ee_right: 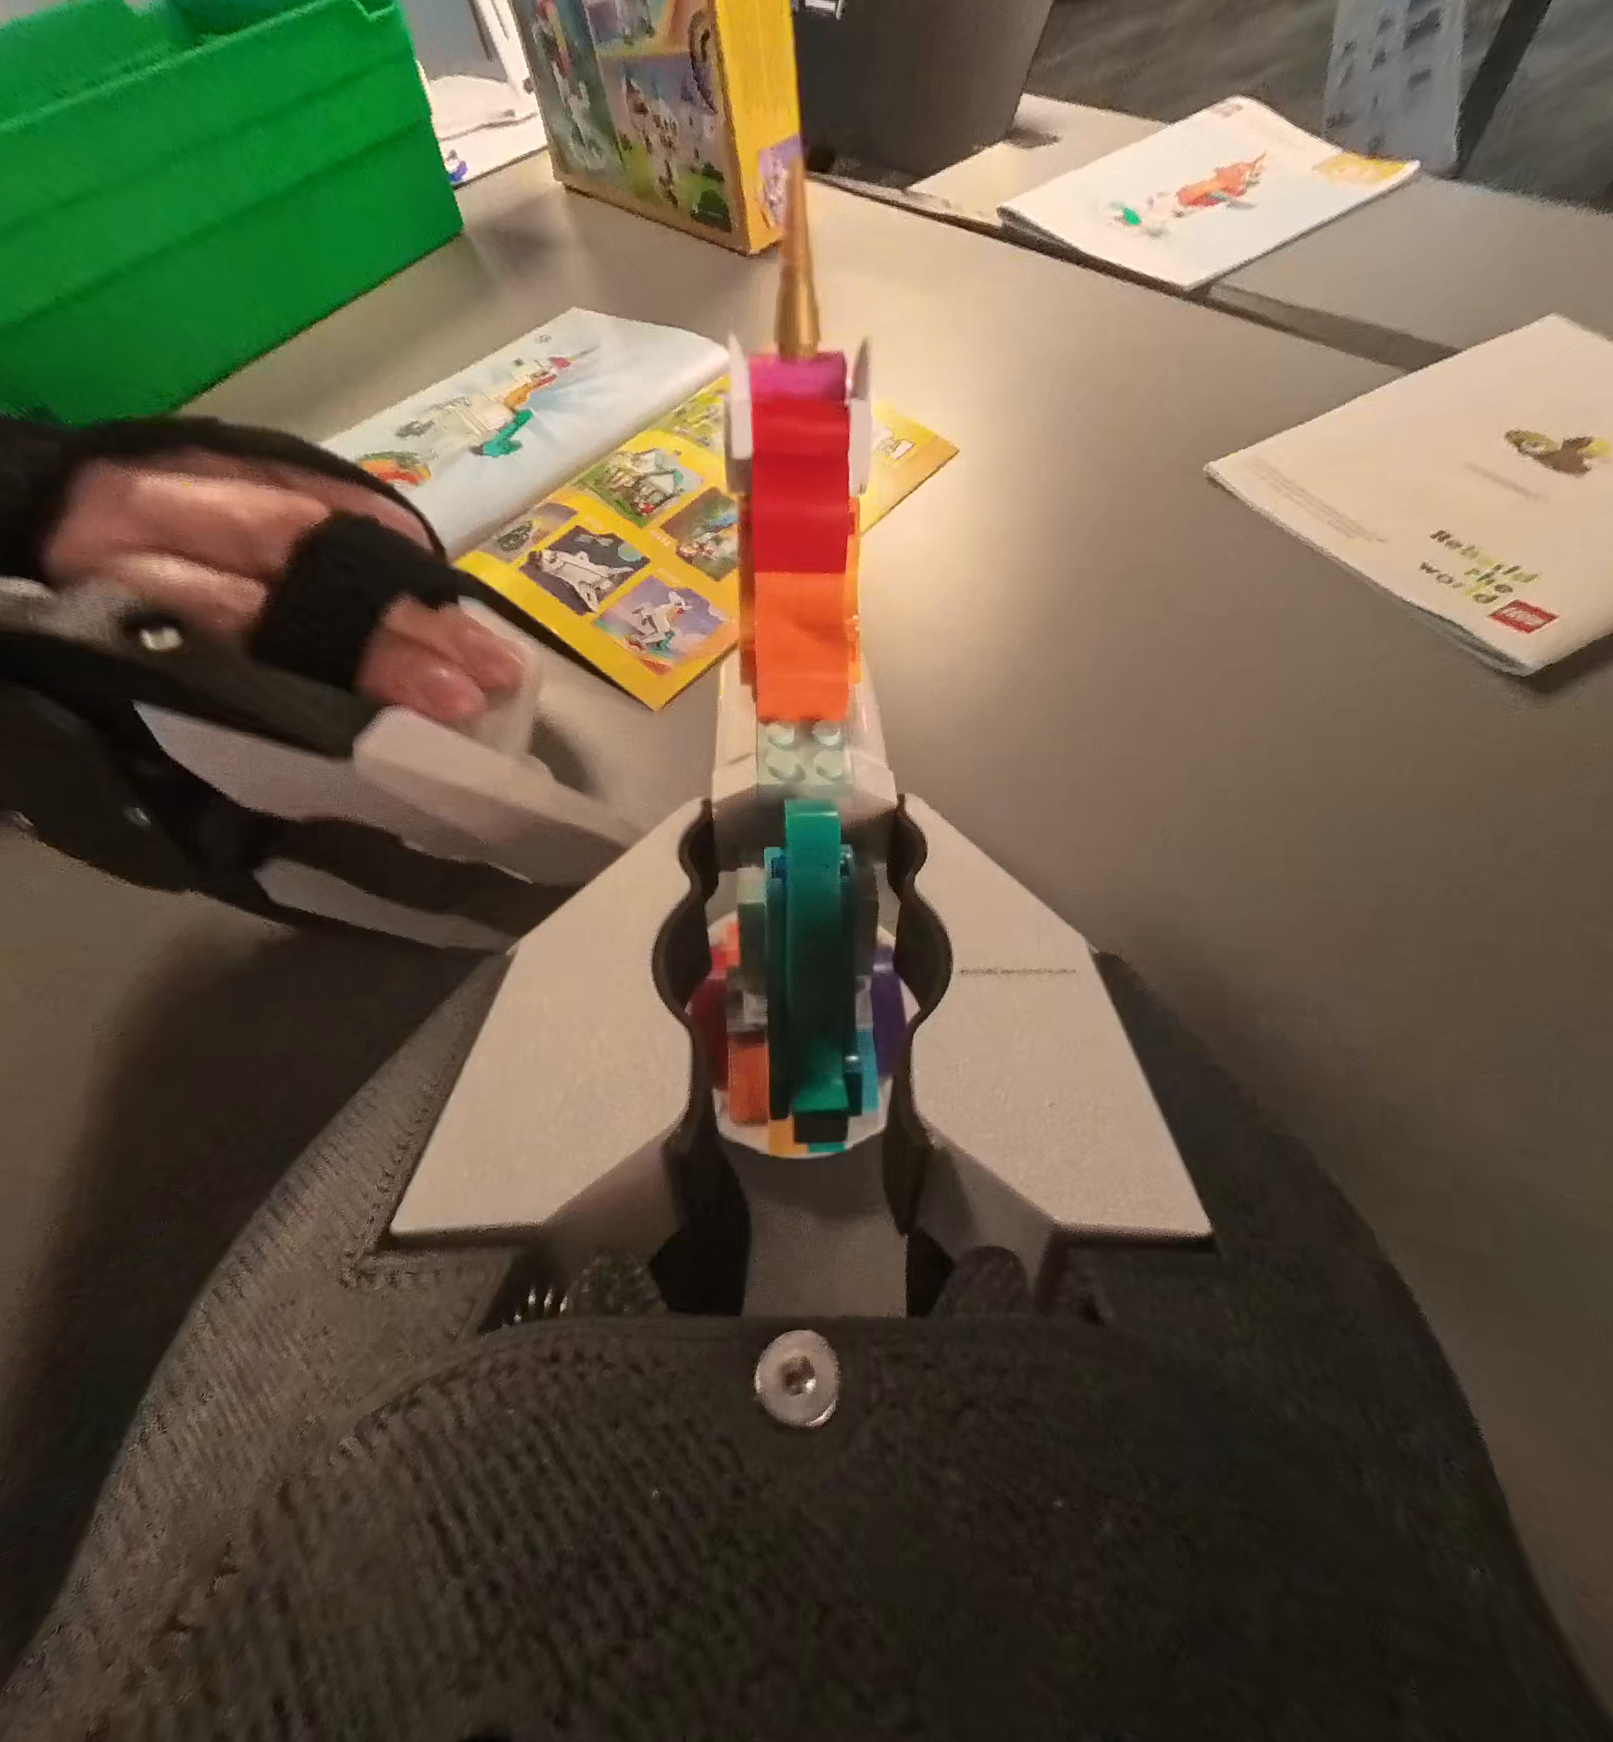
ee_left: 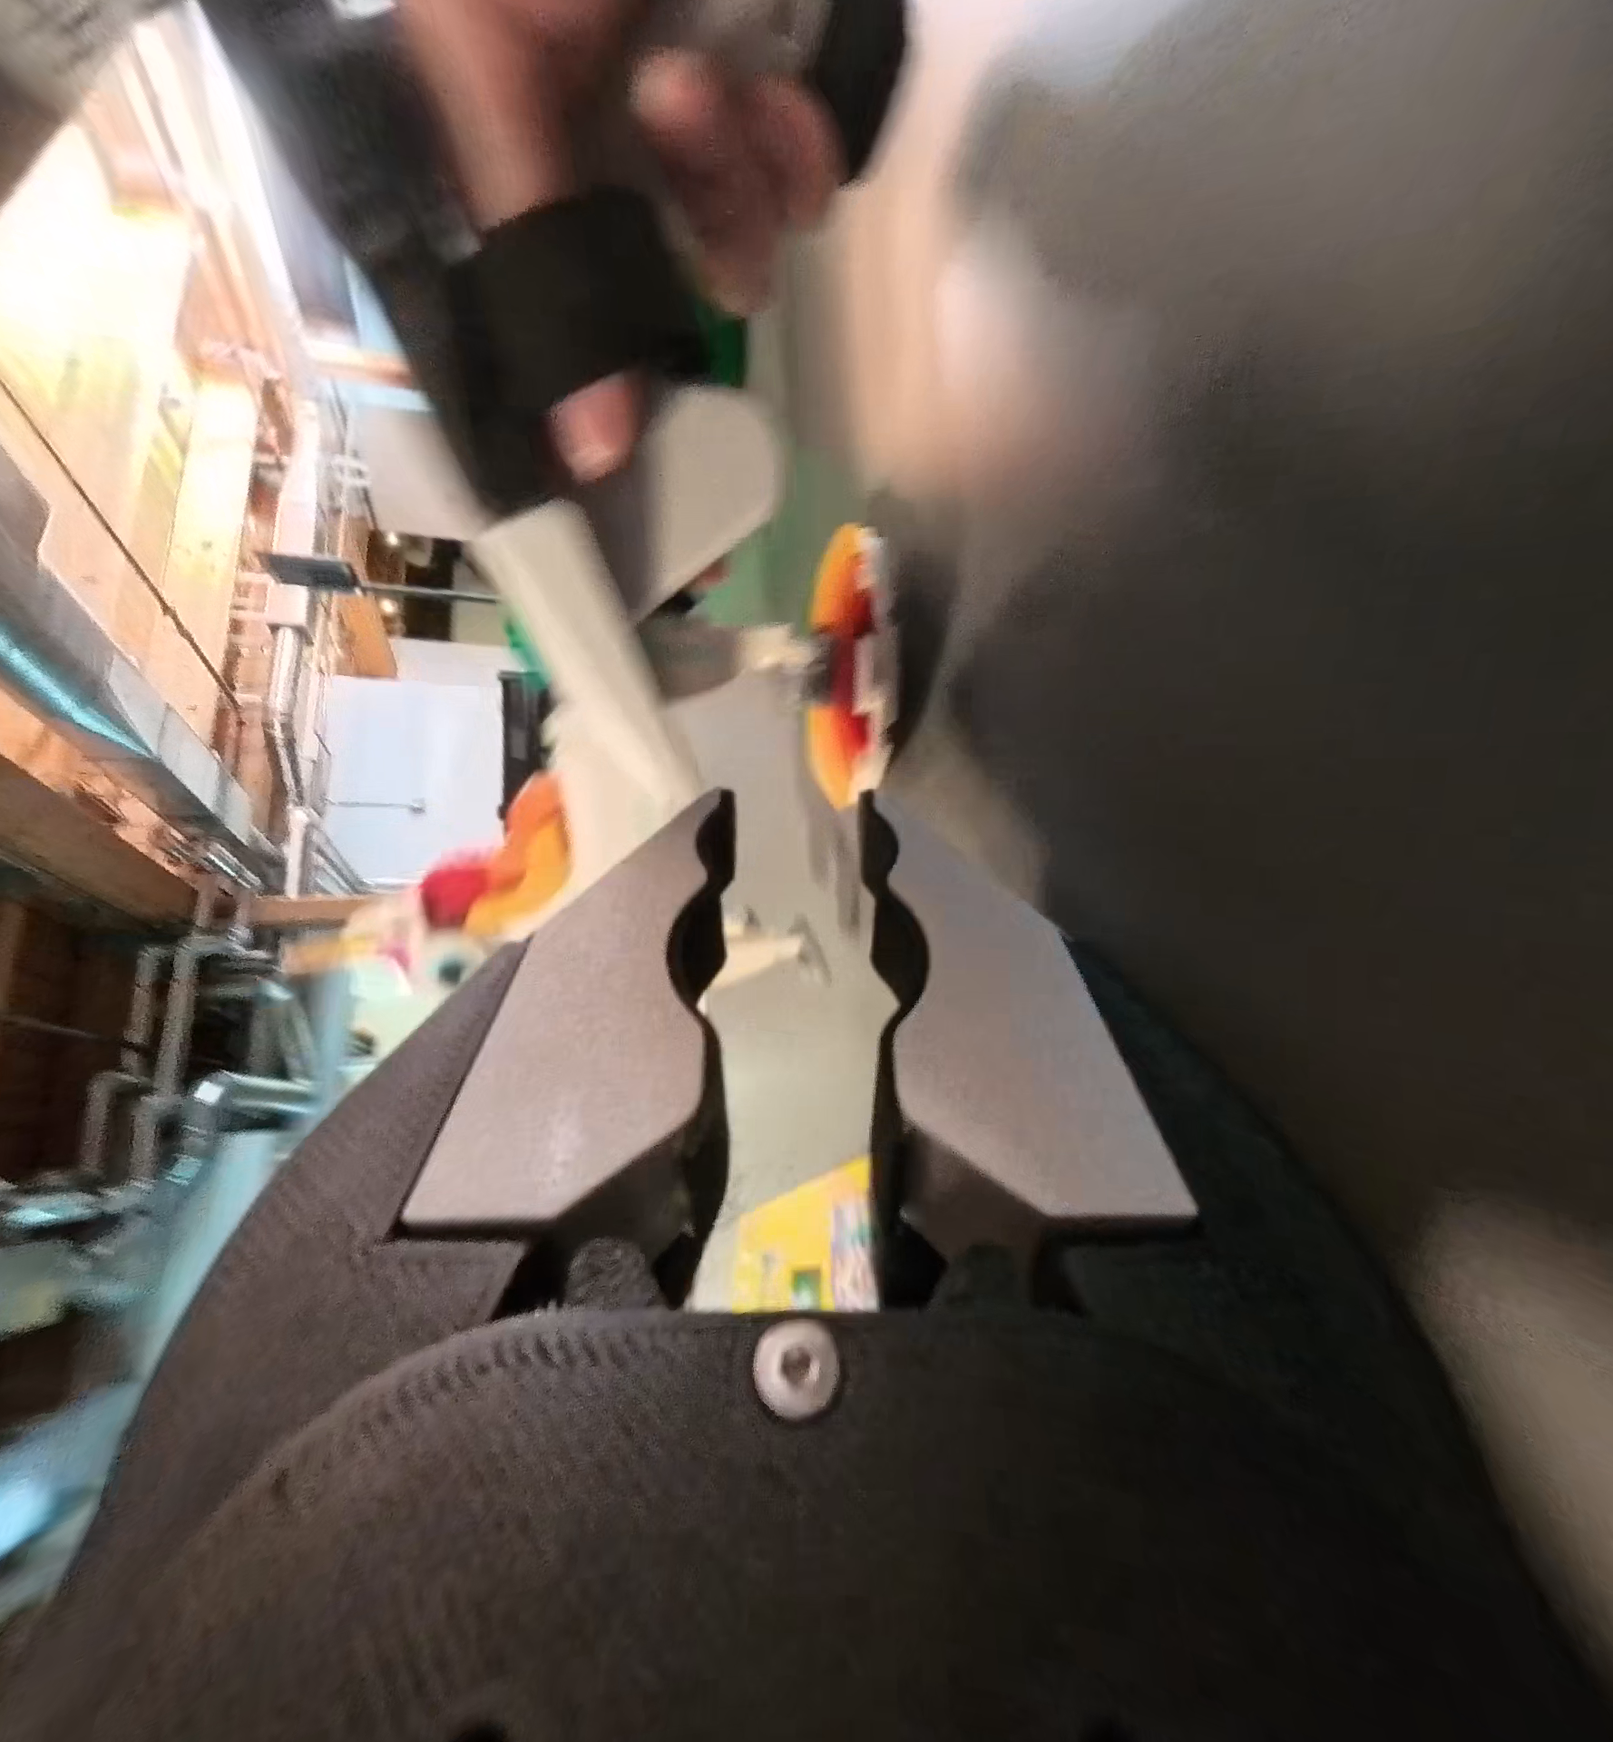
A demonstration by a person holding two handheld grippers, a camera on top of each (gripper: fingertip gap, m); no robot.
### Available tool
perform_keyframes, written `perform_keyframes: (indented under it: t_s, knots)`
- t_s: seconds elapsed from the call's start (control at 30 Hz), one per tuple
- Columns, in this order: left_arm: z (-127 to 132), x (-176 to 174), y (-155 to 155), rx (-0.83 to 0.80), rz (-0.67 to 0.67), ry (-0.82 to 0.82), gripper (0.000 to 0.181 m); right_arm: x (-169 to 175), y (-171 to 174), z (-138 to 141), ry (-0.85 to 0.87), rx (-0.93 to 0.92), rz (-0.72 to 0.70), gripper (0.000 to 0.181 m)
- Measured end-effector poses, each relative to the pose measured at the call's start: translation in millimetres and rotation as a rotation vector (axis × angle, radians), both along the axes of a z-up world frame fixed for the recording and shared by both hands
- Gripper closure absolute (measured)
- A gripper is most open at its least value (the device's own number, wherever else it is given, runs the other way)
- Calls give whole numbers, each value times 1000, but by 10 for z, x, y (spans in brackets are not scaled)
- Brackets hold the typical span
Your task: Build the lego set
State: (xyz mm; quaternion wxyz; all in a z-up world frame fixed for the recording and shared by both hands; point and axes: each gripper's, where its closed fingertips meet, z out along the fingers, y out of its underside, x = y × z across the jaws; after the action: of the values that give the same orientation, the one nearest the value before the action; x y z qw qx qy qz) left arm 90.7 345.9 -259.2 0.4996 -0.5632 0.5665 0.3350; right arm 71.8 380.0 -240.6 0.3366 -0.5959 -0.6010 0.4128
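In the right wrist view my right gripper (ee_right: 803,820) is shut on the Lego unicorn model (ee_right: 798,566) and holds it by its white body above the grey table (ee_right: 1208,895). The model has a gold horn, a magenta, red and orange mane, and a teal tail nearest the camera. My left gripper (ee_right: 586,829) comes in from the left, held by a gloved hand (ee_right: 247,556), its tips close beside the model. The left wrist view is tilted and blurred. There my left gripper (ee_left: 795,811) stands slightly open and empty, with the model (ee_left: 855,660) and the right gripper (ee_left: 595,603) ahead.
A green bin (ee_right: 171,188) stands at the back left, with the Lego box (ee_right: 671,123) beside it. An open yellow booklet (ee_right: 633,537) lies behind the model. Two white booklets (ee_right: 1199,198) (ee_right: 1462,490) lie on the right, and a dark container (ee_right: 935,85) at the back.
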Motion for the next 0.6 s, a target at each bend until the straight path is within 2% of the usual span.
perform_keyframes:
  t_s: [0.13,0.3,0.4,0.6]
  knots:
    - [71,-217,-77,-90,73,-252,156,64,-25,-14,39,65,35,147]
    - [0,-368,65,-266,198,-526,138,135,-36,-28,43,119,66,146]
    - [-33,-382,170,-323,237,-602,138,148,-35,-30,43,125,71,146]
    - [-53,-344,231,-391,218,-686,145,145,-24,-30,41,125,65,146]
